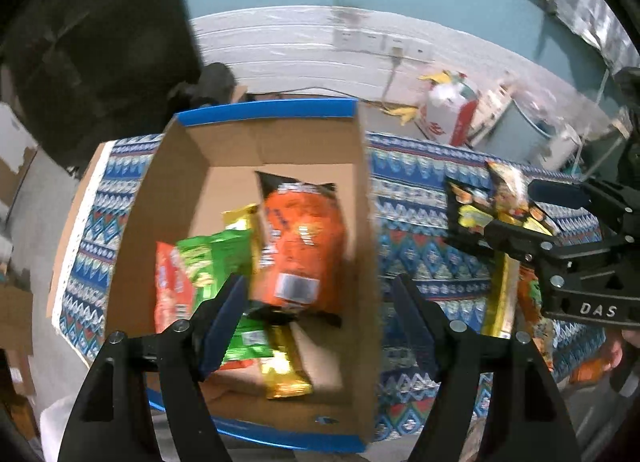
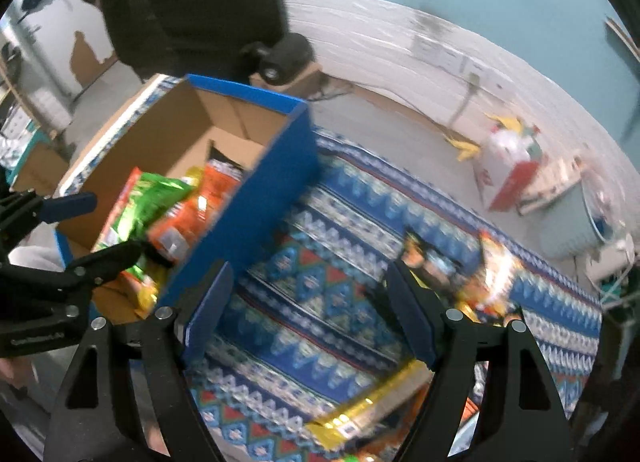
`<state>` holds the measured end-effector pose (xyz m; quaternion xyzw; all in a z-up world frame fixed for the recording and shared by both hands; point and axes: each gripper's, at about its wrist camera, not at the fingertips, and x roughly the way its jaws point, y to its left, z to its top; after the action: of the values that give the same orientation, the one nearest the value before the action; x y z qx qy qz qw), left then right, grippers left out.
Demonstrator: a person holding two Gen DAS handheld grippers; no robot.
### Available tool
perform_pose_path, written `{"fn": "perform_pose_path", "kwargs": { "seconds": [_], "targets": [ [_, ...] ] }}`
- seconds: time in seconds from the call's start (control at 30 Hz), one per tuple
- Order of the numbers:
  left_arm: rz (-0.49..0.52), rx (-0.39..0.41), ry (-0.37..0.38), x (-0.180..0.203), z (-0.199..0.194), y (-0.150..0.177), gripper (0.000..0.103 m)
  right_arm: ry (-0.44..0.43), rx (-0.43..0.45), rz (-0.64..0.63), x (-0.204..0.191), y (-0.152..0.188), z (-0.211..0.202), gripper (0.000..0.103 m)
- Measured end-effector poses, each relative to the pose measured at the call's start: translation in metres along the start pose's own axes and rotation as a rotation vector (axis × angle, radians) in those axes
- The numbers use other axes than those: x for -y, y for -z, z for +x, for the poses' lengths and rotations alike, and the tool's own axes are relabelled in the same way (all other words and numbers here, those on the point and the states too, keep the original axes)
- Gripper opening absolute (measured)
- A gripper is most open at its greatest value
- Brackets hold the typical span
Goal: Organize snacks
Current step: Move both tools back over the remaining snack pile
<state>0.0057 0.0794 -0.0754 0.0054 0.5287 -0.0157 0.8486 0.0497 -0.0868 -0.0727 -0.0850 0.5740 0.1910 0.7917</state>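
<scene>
Snack packets lie piled in your cardboard box [image 1: 172, 197], which stands on the patterned blue tablecloth [image 1: 416, 197] with its blue outer wall [image 2: 256, 197] towards your right hand. On top is the orange bag [image 1: 304, 242], its long axis running from the box's far wall towards you, barcode end nearest you and black-trimmed end pointing away. Beside it, to its left in the left wrist view, lies a green bag [image 1: 208, 258] overlapping a red-orange packet [image 1: 170, 282], and a gold-wrapped bar [image 1: 284, 362] lies nearer you, roughly parallel to the orange bag.

Your left gripper [image 1: 320, 326] hangs over the near end of the box, fingers spread, nothing between them.

Your right gripper [image 2: 310, 318] is over the cloth just beside the box's blue wall, fingers likewise spread and empty. More packets wait on the cloth: a dark packet with yellow print [image 1: 472, 205] further off and a long gold packet [image 2: 372, 406] near your right fingers, lying slantwise.
</scene>
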Motion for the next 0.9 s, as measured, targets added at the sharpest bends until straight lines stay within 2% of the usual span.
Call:
{"fn": "perform_pose_path", "kwargs": {
  "seconds": [0.27, 0.57, 0.9],
  "targets": [
    [0.087, -0.011, 0.031, 0.046, 0.003, -0.002, 0.076, 0.055, -0.027, 0.1, 0.053, 0.04, -0.011, 0.079],
    [0.17, -0.069, 0.123, 0.099, 0.021, 0.002, 0.076, 0.15, -0.095, 0.23, 0.117, 0.092, -0.015, 0.079],
    [0.231, -0.123, 0.143, 0.149, 0.049, 0.011, 0.076, 0.189, -0.173, 0.362, 0.164, 0.144, -0.004, 0.079]
  ]
}}
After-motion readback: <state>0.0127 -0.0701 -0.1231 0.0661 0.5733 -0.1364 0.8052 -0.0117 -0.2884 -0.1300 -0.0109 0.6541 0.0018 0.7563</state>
